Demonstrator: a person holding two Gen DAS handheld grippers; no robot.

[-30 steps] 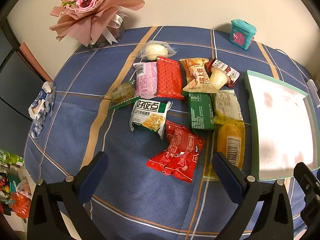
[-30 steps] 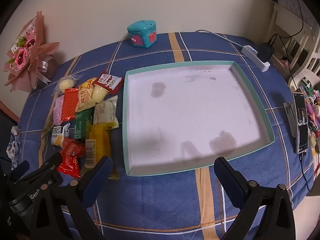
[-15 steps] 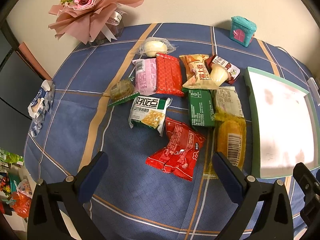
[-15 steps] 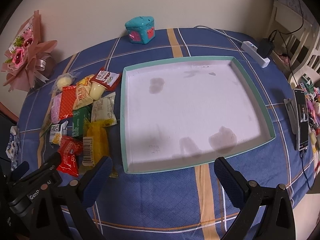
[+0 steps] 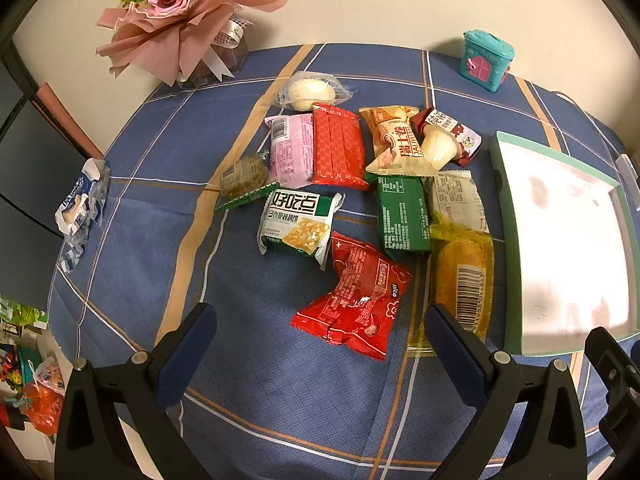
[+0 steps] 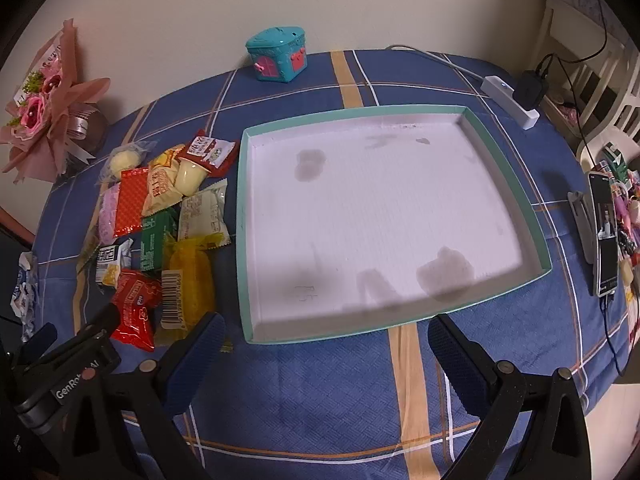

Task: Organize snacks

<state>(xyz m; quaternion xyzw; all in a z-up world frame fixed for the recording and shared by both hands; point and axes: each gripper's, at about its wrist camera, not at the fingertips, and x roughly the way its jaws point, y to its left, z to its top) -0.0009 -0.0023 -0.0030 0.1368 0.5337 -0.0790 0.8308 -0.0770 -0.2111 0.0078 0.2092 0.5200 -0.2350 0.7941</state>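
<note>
Several snack packets lie in a heap on the blue checked tablecloth. Nearest my open, empty left gripper is a crumpled red packet, with a yellow packet, a green packet and a white-green cracker packet around it. A shallow teal-rimmed white tray stands empty right of the heap; its rim also shows in the left wrist view. My right gripper is open and empty, just before the tray's front edge. The heap shows at left in the right wrist view, red packet nearest.
A pink flower bouquet and a teal house-shaped box stand at the back by the wall. A power strip with plug and a phone lie at the table's right. A blue-white wrapper lies at the left edge.
Both grippers have moved slightly forward over the table, so the snacks and tray sit a little lower and closer in view. Nothing on the table has moved.
</note>
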